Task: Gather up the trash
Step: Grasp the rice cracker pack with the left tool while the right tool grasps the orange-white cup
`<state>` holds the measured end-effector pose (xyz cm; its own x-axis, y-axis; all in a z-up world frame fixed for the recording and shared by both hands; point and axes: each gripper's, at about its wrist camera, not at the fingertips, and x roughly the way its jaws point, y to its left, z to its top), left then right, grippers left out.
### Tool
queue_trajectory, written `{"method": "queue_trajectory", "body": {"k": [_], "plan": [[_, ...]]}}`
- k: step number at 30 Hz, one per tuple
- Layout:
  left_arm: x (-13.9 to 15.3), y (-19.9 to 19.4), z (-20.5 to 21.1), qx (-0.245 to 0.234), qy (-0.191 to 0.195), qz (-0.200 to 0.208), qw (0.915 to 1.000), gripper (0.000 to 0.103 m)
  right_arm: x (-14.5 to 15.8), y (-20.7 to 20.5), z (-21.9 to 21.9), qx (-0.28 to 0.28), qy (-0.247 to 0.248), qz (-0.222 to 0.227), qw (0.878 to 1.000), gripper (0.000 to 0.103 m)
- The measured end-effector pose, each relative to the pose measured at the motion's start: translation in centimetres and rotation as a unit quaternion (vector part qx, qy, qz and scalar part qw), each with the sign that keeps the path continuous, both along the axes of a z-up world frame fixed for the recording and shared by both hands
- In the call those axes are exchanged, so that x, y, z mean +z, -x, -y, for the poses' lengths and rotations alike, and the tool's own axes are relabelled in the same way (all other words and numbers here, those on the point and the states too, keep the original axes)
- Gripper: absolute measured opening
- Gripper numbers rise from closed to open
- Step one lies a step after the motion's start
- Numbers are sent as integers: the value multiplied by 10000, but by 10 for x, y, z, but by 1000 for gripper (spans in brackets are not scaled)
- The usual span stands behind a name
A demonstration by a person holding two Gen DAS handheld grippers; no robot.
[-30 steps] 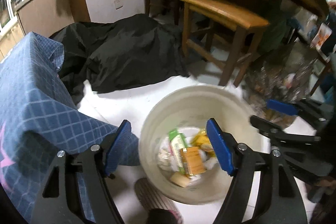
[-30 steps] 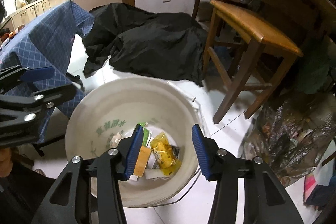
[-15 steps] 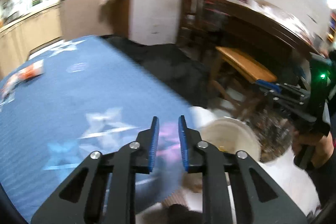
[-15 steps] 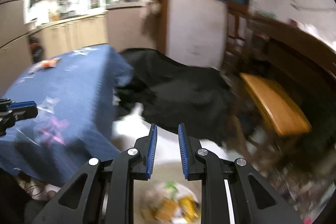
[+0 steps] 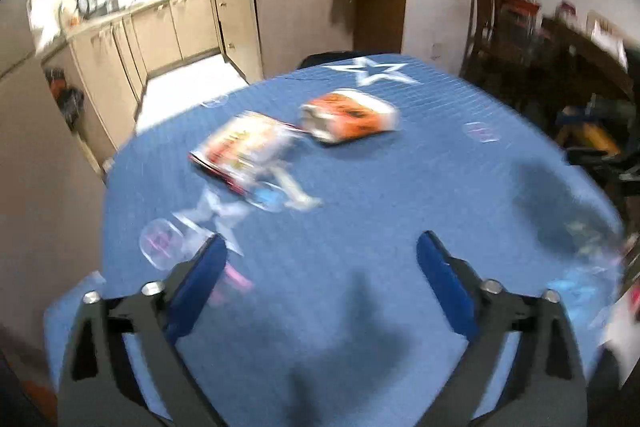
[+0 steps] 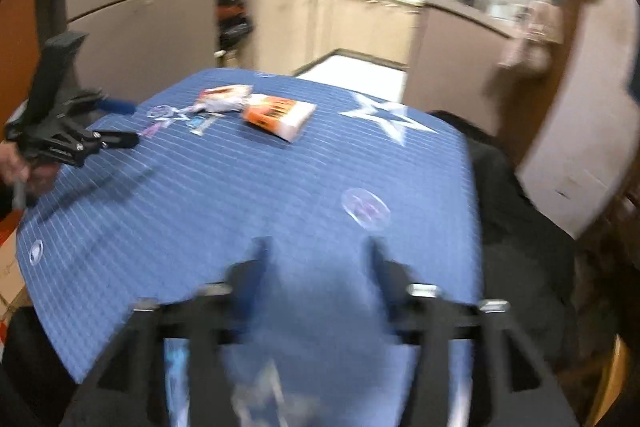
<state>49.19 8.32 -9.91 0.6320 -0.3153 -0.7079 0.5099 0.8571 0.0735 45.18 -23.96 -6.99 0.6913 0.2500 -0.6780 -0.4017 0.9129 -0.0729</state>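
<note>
An orange and white packet [image 5: 349, 115] lies on the blue tablecloth [image 5: 360, 227], with a red and white wrapper [image 5: 244, 151] just left of it. Both show in the right wrist view, the packet [image 6: 278, 116] and the wrapper [image 6: 224, 97], at the table's far side. My left gripper [image 5: 320, 259] is open and empty above the near part of the table; it also shows in the right wrist view [image 6: 116, 123] at the left. My right gripper [image 6: 316, 263] is open and empty, blurred, over the table's near edge.
Beige kitchen cabinets [image 5: 176, 27] line the far wall beyond the table. A black cloth heap [image 6: 516, 211] lies on the floor right of the table. Dark wooden furniture [image 5: 560, 67] stands at the right. The tablecloth has white stars [image 6: 384, 115].
Both grippers rose from over the white bin on the floor and swung to the blue table. Both shut midway and are open again now.
</note>
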Motion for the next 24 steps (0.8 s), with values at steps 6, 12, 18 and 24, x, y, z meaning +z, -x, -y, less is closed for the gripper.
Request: {"method": "queue_trajectory", "body": {"k": [6, 12, 18, 24], "plan": [[-10, -80, -17, -383, -13, -161, 9991, 95, 2, -93, -54, 999, -111, -323, 9944, 98], [-27, -121, -5, -990, -407, -190, 9941, 95, -14, -153, -93, 1861, 719, -545, 9784, 98], [-35, -145, -2, -1429, -574, -186, 9879, 95, -33, -195, -116, 2504, 1293, -665, 9572, 98], [-39, -165, 8, -1816, -582, -464, 9806, 96, -41, -230, -136, 3013, 1792, -857, 9326, 98]]}}
